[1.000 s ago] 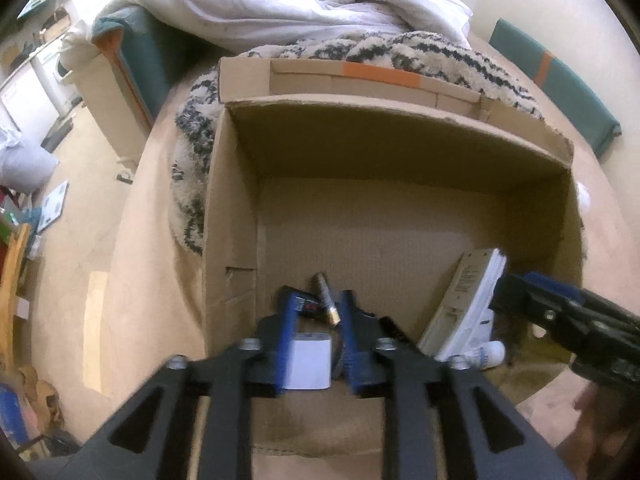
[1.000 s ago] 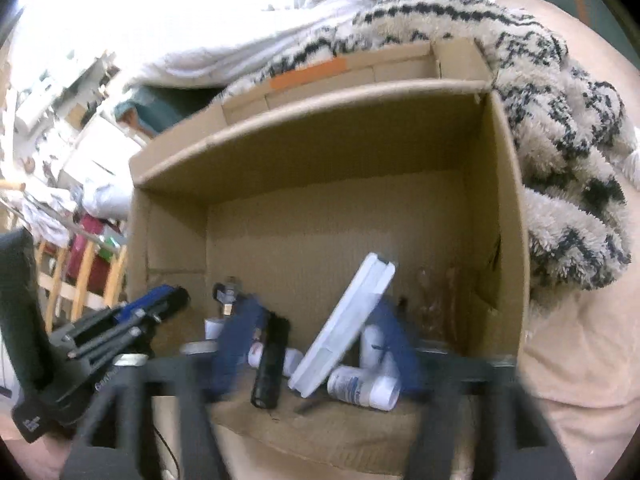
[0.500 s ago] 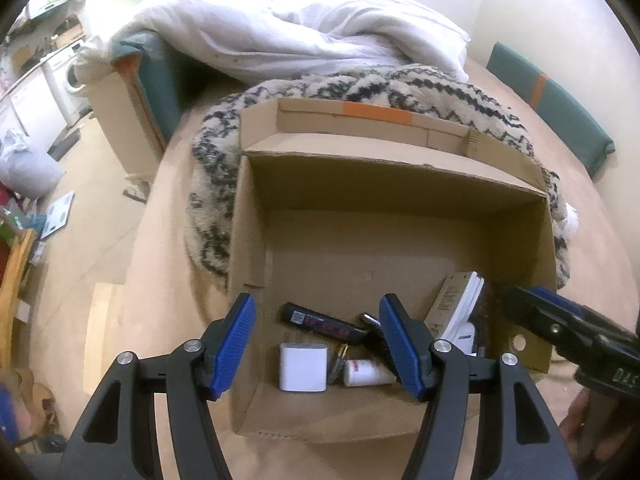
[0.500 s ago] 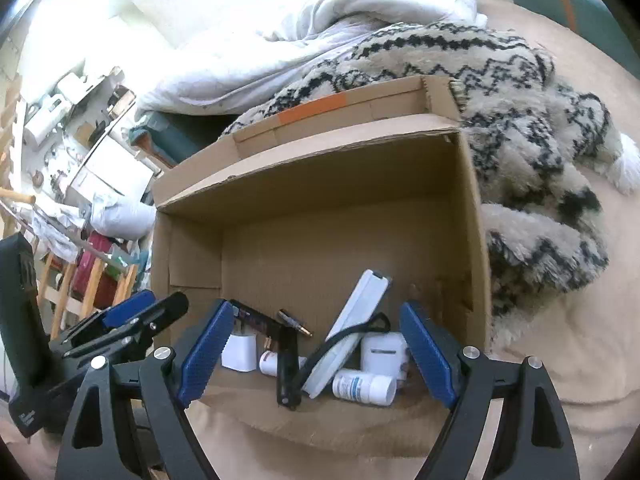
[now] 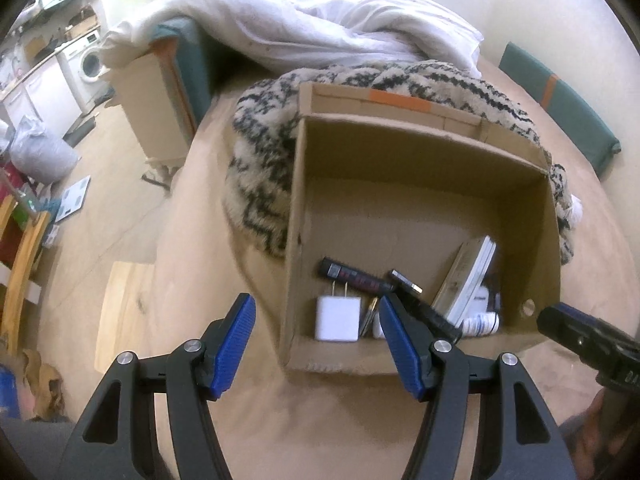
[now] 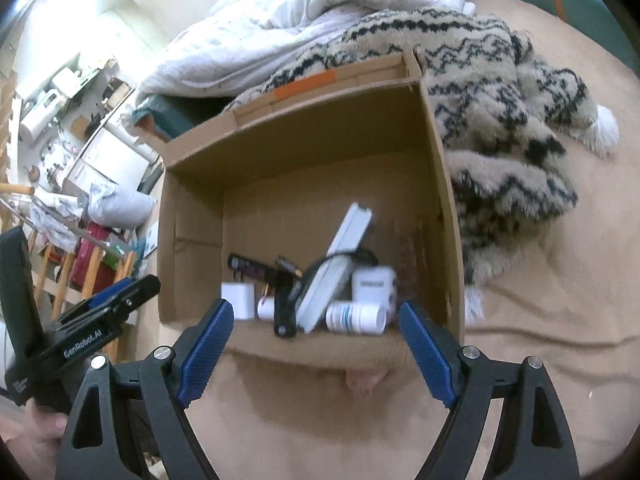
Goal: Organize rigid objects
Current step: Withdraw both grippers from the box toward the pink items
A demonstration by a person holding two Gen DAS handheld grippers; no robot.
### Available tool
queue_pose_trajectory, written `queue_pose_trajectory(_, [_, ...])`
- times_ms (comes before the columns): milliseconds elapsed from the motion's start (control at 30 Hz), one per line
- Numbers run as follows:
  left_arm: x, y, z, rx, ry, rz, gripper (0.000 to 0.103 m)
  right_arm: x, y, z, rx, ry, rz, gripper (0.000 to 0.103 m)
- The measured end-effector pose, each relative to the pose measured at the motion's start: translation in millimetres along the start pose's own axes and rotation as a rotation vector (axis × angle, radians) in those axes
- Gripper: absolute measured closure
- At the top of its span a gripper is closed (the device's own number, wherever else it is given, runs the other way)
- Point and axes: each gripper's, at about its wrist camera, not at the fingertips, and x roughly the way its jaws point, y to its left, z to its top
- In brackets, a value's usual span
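Both tongs hang over the tan bedcover [image 5: 340, 420] just short of the cardboard box [image 5: 296, 216], pointing steeply down; left gripper [image 5: 318, 344] spread, nothing between its blue pads, jaws just been opening; right gripper [image 6: 316, 350] spread wider, likewise empty, also just opened.

Task's things all sit in the box, bunched along the near wall at lower centre of both frames: white charger [image 5: 337, 319] leftmost; black pen-like stick [image 5: 352, 276] lying crosswise; flat white case [image 6: 340, 256] leaning, long axis running from near wall up toward the back; small white bottles [image 6: 356, 318] on their sides.

Everything lies ahead of and below the tips; charger nearer the left tong, bottles and case nearer the right. Nothing loose visible outside the box; sorting looks near done, I'd judge.
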Motion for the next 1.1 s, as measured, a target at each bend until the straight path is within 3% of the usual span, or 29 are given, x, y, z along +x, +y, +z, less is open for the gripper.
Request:
queue_pose_trajectory(367, [4.4,10.1,-20.4,-0.05,0.065,0.023,0.042,16.7,-11.3,-29.2,0.049,0.124,-0.032,0.013])
queue_pose_trajectory(767, [6.5,31.0,-20.0,-0.16,0.087,0.057,0.042,44.5,-55.0,-34.5,0.243,0.208,-0.093,0.013])
queue_pose_trajectory(1033, [5.0,27.8,-21.4,-0.178,0.118,0.001,0.042,82.1,-37.8,-36.2,0.107,0.3,-0.212,0.013])
queue_pose_trajectory(1100, [4.1,25.7,-21.0,-0.179,0.123,-0.016,0.042,94.0,-34.1,-37.7,0.089,0.319,-0.223,0.019])
